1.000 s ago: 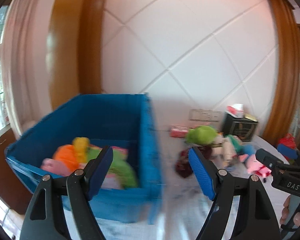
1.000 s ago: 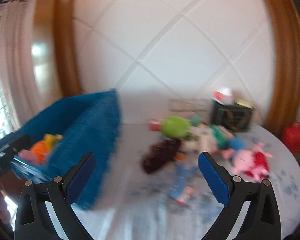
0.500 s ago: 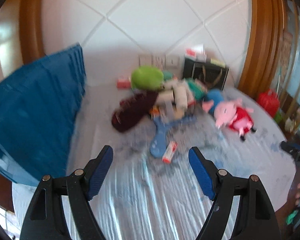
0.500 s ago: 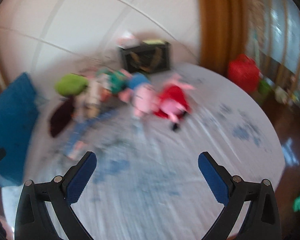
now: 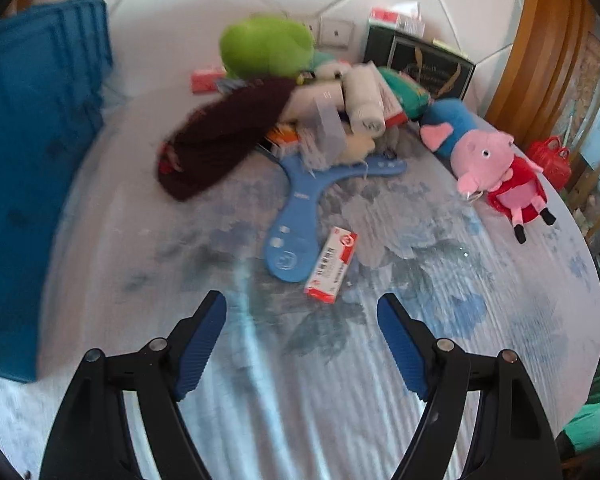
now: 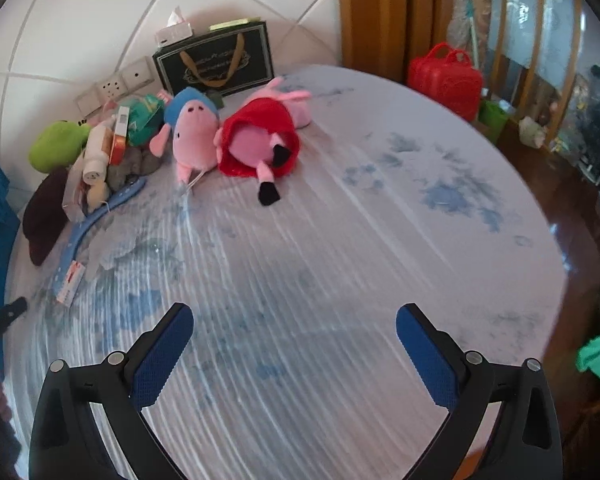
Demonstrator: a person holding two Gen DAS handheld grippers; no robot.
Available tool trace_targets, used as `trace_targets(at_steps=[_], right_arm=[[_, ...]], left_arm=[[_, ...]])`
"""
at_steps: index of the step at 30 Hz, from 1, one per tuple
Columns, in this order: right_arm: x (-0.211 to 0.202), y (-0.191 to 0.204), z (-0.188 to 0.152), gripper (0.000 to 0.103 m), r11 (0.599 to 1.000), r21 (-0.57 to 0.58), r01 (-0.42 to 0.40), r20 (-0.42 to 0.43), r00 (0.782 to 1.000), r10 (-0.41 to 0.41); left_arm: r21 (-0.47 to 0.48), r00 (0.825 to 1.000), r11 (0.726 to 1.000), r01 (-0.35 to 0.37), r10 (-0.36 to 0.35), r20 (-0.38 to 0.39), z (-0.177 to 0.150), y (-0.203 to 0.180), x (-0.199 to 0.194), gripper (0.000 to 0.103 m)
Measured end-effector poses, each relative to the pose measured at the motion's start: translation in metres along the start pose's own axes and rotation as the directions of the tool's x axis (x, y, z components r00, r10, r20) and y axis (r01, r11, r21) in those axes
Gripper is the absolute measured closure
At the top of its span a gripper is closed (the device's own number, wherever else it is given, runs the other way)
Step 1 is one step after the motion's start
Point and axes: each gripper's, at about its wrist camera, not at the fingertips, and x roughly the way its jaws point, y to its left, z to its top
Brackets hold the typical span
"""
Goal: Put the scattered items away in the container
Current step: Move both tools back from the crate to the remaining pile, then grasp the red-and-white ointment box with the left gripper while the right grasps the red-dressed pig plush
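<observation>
Both my jaws are hanging apart and empty, while the pile (image 5: 320, 120), red-white box (image 5: 331, 266) and pig plush (image 6: 256, 148) are still lying on the surface, outside the blue container (image 5: 28, 160) far left.

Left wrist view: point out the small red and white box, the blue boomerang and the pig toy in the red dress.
small red and white box (image 5: 332, 266), left wrist view, middle of top face
blue boomerang (image 5: 296, 216), left wrist view, lower arm
pig toy (image 5: 486, 158), left wrist view, face

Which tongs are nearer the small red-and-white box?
Left. The left tongs hover just short of the small red-and-white box; the right tongs are well off to its right.
</observation>
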Motion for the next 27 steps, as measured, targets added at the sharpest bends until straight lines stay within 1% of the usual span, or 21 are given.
trace_targets(at_steps=[1, 4, 7, 8, 9, 10, 12, 13, 15, 19, 21, 23, 25, 27], right_arm=[[0.01, 0.001, 0.002, 0.0, 1.0, 0.002, -0.018, -0.002, 1.0, 0.018], [0.049, 0.009, 0.015, 0.0, 0.998, -0.009, -0.069, -0.026, 0.997, 0.069], [0.075, 0.014, 0.028, 0.0, 0.995, -0.043, -0.093, -0.051, 0.995, 0.09], [0.081, 0.016, 0.032, 0.0, 0.993, -0.054, -0.109, -0.051, 0.993, 0.107], [0.085, 0.017, 0.036, 0.0, 0.991, -0.067, -0.12, -0.049, 0.992, 0.117], [0.09, 0.018, 0.041, 0.0, 0.988, -0.082, -0.131, -0.047, 0.991, 0.127], [0.098, 0.017, 0.051, 0.0, 0.986, -0.092, -0.14, -0.041, 0.99, 0.137], [0.1, 0.014, 0.056, 0.0, 0.986, -0.088, -0.142, -0.039, 0.99, 0.139], [0.103, 0.007, 0.065, 0.0, 0.987, -0.077, -0.143, -0.025, 0.99, 0.141], [0.104, -0.002, 0.089, 0.0, 0.985, -0.08, -0.15, -0.003, 0.989, 0.15], [0.101, -0.004, 0.108, 0.0, 0.985, -0.082, -0.155, 0.022, 0.987, 0.157], [0.1, -0.004, 0.131, 0.0, 0.984, -0.069, -0.161, 0.049, 0.985, 0.165], [0.108, -0.001, 0.156, 0.0, 0.987, -0.055, -0.151, 0.04, 0.987, 0.153], [0.12, 0.002, 0.172, 0.0, 0.988, -0.042, -0.151, 0.027, 0.988, 0.152]], left_arm=[[0.01, 1.0, 1.0, -0.01, 0.01, -0.003, 0.002, -0.006, 0.012, 0.026], [0.032, 0.997, 0.997, -0.071, 0.071, -0.009, 0.006, -0.023, 0.046, 0.03], [-0.008, 0.994, 0.996, -0.089, 0.088, -0.072, 0.008, -0.031, 0.078, 0.035], [-0.018, 0.99, 0.994, -0.104, 0.102, -0.093, 0.007, -0.033, 0.084, 0.04], [-0.015, 0.987, 0.99, -0.14, 0.138, -0.076, 0.006, -0.039, 0.085, 0.04], [-0.015, 0.986, 0.988, -0.155, 0.153, -0.069, 0.006, -0.044, 0.086, 0.04], [-0.029, 0.985, 0.986, -0.165, 0.164, -0.056, 0.007, -0.052, 0.086, 0.057], [-0.041, 0.989, 0.99, -0.132, 0.129, -0.068, 0.009, -0.056, 0.088, 0.076], [-0.047, 0.993, 0.994, -0.1, 0.097, -0.066, 0.014, -0.068, 0.092, 0.076], [-0.024, 0.995, 0.996, -0.08, 0.079, -0.055, 0.027, -0.095, 0.104, 0.076], [-0.015, 0.999, 0.998, -0.053, 0.053, -0.014, 0.041, -0.112, 0.099, 0.076], [0.003, 0.999, 1.0, -0.022, 0.022, 0.043, 0.062, -0.133, 0.092, 0.076], [0.016, 0.996, 1.0, -0.002, 0.001, 0.088, 0.082, -0.153, 0.088, 0.076], [0.019, 0.993, 1.0, 0.007, -0.009, 0.119, 0.097, -0.167, 0.087, 0.076]])
